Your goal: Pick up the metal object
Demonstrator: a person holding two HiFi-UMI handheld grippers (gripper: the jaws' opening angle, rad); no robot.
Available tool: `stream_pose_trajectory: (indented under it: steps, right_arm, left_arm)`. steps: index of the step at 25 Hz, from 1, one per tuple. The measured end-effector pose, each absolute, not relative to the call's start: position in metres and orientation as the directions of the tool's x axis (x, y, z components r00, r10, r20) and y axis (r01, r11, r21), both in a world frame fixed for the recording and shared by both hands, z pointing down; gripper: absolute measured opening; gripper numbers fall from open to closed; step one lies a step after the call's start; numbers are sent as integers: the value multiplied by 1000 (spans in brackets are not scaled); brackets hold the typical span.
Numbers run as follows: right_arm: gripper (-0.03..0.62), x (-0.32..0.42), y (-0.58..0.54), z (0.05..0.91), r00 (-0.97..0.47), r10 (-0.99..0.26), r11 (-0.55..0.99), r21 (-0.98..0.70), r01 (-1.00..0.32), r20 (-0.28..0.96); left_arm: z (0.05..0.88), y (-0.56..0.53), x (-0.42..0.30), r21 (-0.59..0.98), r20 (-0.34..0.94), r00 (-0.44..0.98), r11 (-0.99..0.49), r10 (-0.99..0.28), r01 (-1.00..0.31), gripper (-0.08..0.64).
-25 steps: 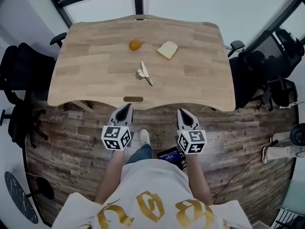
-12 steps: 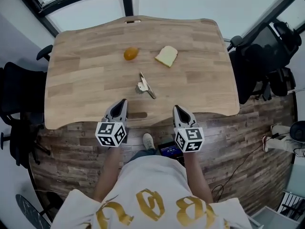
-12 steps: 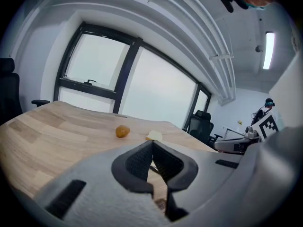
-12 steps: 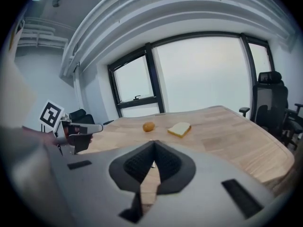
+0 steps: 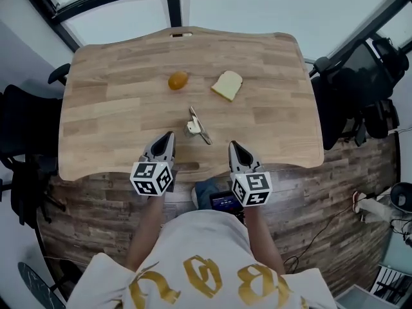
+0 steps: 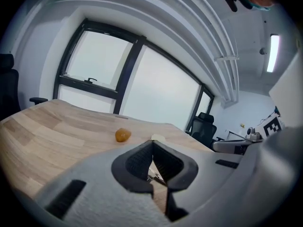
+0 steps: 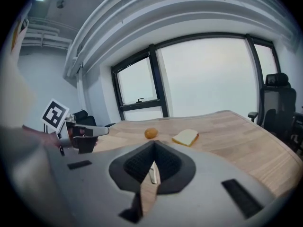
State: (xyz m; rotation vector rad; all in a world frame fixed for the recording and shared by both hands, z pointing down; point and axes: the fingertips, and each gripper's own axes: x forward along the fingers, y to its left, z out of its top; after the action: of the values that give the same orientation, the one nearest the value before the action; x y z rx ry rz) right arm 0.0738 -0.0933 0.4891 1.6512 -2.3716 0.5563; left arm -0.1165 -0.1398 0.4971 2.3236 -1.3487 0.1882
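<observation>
The metal object (image 5: 198,126), a flat blade with a small clip-like piece beside it, lies on the wooden table (image 5: 116,108) near its front middle. My left gripper (image 5: 168,136) hovers over the front edge, just left of and short of it, shut and empty. My right gripper (image 5: 232,145) is at the same edge to the object's right, also shut and empty. In the left gripper view the metal object (image 6: 154,176) shows below the closed tips of the left gripper (image 6: 152,141). The right gripper view shows the metal object (image 7: 152,172) beneath the right gripper (image 7: 154,144).
An orange round thing (image 5: 178,80) and a bread slice (image 5: 228,85) lie farther back on the table. Black office chairs stand at the left (image 5: 26,127) and right (image 5: 360,102). A dark device (image 5: 225,203) lies on the wood floor by the person's feet.
Both grippers have moved forward from over the floor to the table's front edge, closer to the metal object. The jaws stayed shut.
</observation>
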Motion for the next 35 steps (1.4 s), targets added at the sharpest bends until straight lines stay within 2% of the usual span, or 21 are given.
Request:
stream_pose_trajectory:
  steps: [5,16,28,35]
  right_arm:
    - [11,68,-114,488,-375,-856,322,-202,-925,355]
    - [11,73,-127,498,-373,-843,321,-194,-927,387]
    - [11,65,-122,547,-418,-764,342,-241,-908,492]
    - [11,66,-136,569,-422,-728,348,-240,-906,541]
  left_arm:
    - [496,-153,-123,288,333,496,-414,-802,-863,20]
    - [509,-166,-117,351,352,505,-389,-788,-852,20]
    - [571,-158,-108,418,454,525,-348,-720,-839,20]
    - [587,-168,-96,454,462,558,-357,-689,-816,21]
